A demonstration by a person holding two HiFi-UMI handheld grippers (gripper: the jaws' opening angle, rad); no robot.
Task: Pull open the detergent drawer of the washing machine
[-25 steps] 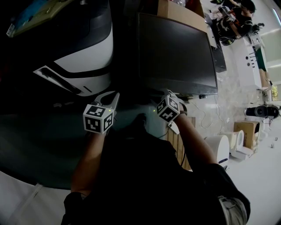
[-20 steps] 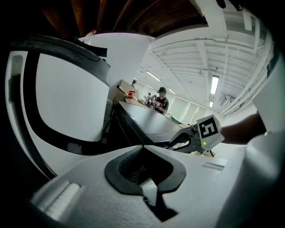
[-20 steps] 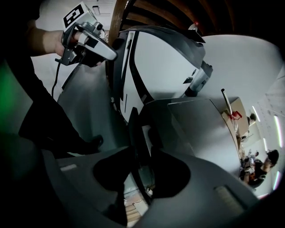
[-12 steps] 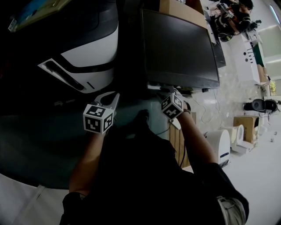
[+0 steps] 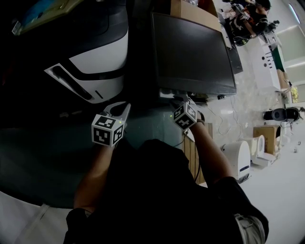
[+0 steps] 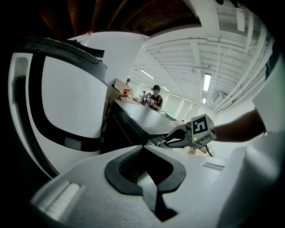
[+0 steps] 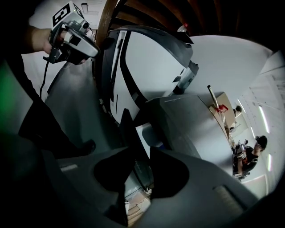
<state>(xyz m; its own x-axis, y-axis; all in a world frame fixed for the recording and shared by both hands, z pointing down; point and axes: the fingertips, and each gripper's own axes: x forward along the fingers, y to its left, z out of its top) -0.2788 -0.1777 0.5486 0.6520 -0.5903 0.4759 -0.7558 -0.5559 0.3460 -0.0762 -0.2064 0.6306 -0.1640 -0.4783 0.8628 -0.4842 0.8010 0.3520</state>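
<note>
Nearest you, your left claw (image 5: 127, 105) hangs in front of your chest with its jaws together and nothing between them. It takes no part in the job and points toward the white machine with black trim (image 5: 100, 62) on your left.

A little farther out, your right claw (image 6: 160, 141) tilts steeply down at the front upper edge of the washing machine (image 5: 195, 52). Its jaws have just been closing. In the right gripper view they stand part-way apart with a thin dark edge running up between them. That edge looks like the front lip of the detergent drawer (image 7: 148, 132), the pale panel at the machine's top front corner, and I judge that the pads are pinching it.

So your reach and your grasp look done, but the pull is not. The drawer sits at the machine's front, just under the dark lid, and no view shows it drawn out of its slot. What is left is to draw it straight back toward you without letting the lip slip from the pads.

Beyond the machine, a cardboard box (image 5: 190, 12) stands at its far edge. Farther off in the room is a person (image 5: 252, 14).
</note>
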